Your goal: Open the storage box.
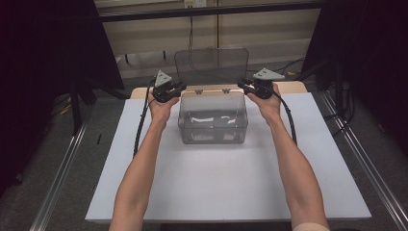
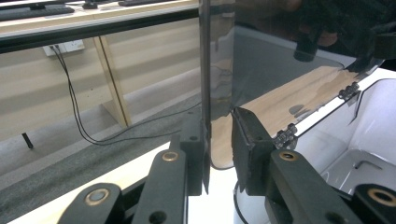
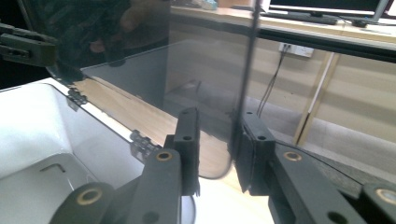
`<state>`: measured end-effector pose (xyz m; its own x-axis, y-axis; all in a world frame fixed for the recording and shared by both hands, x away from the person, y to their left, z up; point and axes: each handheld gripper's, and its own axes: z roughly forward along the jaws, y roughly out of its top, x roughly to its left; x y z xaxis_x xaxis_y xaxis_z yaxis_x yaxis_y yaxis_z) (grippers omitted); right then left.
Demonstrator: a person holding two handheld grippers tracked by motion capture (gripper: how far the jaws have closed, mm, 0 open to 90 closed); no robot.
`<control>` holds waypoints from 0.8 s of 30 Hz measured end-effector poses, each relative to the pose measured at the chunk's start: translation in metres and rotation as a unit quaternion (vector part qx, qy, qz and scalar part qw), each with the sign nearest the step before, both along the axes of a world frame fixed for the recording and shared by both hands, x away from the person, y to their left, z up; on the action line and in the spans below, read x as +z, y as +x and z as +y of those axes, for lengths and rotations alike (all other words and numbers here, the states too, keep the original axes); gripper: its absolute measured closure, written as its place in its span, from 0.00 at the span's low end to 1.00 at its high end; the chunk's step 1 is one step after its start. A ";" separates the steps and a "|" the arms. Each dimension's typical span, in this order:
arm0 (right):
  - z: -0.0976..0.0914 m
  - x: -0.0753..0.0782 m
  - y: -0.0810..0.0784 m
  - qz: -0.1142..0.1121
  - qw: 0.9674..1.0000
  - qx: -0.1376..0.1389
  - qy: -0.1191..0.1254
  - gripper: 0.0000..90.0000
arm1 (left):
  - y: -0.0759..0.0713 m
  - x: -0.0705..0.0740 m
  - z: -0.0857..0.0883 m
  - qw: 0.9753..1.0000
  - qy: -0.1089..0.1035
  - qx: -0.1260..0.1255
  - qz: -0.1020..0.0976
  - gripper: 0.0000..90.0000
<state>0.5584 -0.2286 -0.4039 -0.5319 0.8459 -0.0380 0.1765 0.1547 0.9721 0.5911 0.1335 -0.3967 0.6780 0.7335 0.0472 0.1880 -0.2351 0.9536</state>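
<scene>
A clear plastic box (image 1: pixel 213 118) sits on the white table (image 1: pixel 231 187) toward its far edge, its tinted lid (image 1: pixel 211 60) hinged at the back and standing upright. The left gripper (image 1: pixel 168 87) straddles the lid's left edge, jaws spread with one pad against the panel. The right gripper (image 1: pixel 257 86) brackets the lid's right edge, also parted. Inside the box lies what may be a small hex key (image 2: pixel 366 164), though it is faint
</scene>
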 end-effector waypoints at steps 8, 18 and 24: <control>-0.001 -0.003 0.005 0.005 1.000 -0.009 0.022 0.79 | 0.002 -0.001 -0.001 1.000 -0.003 0.005 0.002 0.84; 0.001 -0.004 0.010 0.015 0.999 -0.018 0.033 0.78 | 0.003 -0.002 0.000 1.000 -0.002 0.007 0.009 0.84; 0.003 -0.004 0.013 0.018 0.999 -0.020 0.041 0.77 | 0.004 -0.002 0.001 1.000 -0.004 0.009 0.013 0.84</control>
